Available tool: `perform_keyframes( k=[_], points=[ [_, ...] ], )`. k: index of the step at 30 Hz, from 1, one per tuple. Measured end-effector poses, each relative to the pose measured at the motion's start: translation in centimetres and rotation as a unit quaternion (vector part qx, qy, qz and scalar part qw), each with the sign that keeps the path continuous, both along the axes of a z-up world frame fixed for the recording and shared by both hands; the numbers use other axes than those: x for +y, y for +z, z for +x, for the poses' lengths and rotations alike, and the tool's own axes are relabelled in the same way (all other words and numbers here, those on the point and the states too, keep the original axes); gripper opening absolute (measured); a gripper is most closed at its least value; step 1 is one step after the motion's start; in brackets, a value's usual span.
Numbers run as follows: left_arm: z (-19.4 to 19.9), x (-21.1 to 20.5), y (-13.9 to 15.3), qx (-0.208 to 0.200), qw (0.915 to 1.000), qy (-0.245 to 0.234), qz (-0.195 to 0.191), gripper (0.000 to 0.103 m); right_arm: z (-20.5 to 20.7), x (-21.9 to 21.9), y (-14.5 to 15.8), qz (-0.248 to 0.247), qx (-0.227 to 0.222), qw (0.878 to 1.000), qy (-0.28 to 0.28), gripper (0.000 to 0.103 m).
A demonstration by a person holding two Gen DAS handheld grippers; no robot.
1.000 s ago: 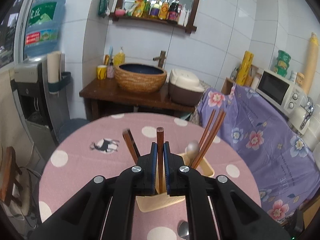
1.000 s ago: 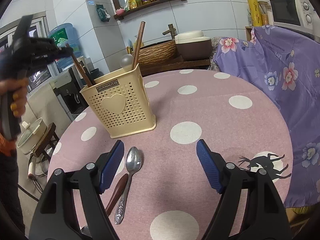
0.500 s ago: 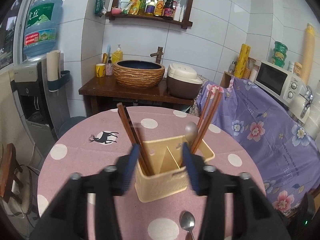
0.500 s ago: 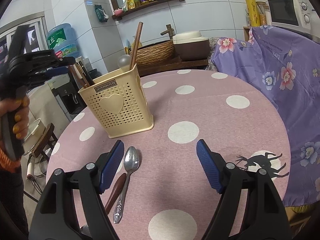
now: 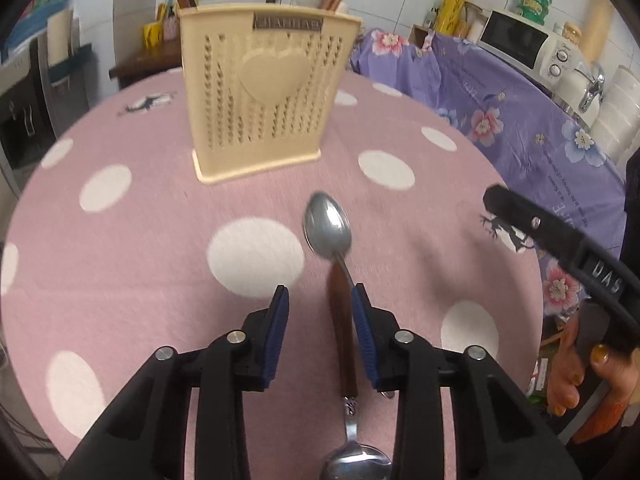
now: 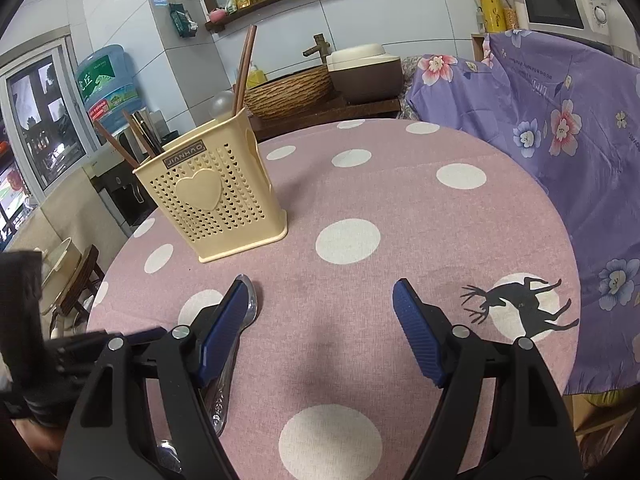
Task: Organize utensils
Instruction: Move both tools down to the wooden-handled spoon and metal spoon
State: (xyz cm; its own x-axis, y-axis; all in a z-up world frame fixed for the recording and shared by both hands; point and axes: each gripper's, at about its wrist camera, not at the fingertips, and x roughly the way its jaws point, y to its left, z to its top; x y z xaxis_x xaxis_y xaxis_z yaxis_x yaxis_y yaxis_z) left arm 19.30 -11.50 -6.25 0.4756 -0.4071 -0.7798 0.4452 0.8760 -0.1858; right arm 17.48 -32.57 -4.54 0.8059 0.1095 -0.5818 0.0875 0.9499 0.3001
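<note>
L wrist cam sits low over the table [image 5: 120, 240], close, looking along its fingers at the holder [image 5: 260, 92], head-on, w/ a spoon [image 5: 328, 228] just ahead. R wrist cam sits higher and further back, holder [image 6: 212, 196] to its left. Both views share holder, spoon [image 6: 250, 304] and table [image 6: 400, 200].

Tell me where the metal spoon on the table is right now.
In the left wrist view, the metal spoon lies on the pink dotted tablecloth in front of the beige utensil holder, just ahead of the open left tongs.
</note>
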Motion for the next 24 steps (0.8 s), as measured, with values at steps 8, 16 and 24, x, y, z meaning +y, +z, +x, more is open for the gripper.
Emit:
perform_keyframes(
  k=[8, 16, 24],
  points=[
    [-1.5, -0.7, -2.0, 0.022, 0.9995, -0.018, 0.013, 0.023, 0.0, -0.2, -0.5, 0.004, 0.007, 1.0, -0.005, 0.075],
    [-2.1, -0.9, -2.5, 0.004, 0.9992, -0.012, 0.038, 0.013, 0.2, 0.7, -0.5, 0.0, 0.01, 1.0, 0.006, 0.075],
    [0.8, 2.1, -2.5, -0.001, 0.9989, 0.027, 0.039, 0.012, 0.9, 2.0, -1.0, -0.015, 0.027, 0.999, 0.026, 0.075]
  ],
)
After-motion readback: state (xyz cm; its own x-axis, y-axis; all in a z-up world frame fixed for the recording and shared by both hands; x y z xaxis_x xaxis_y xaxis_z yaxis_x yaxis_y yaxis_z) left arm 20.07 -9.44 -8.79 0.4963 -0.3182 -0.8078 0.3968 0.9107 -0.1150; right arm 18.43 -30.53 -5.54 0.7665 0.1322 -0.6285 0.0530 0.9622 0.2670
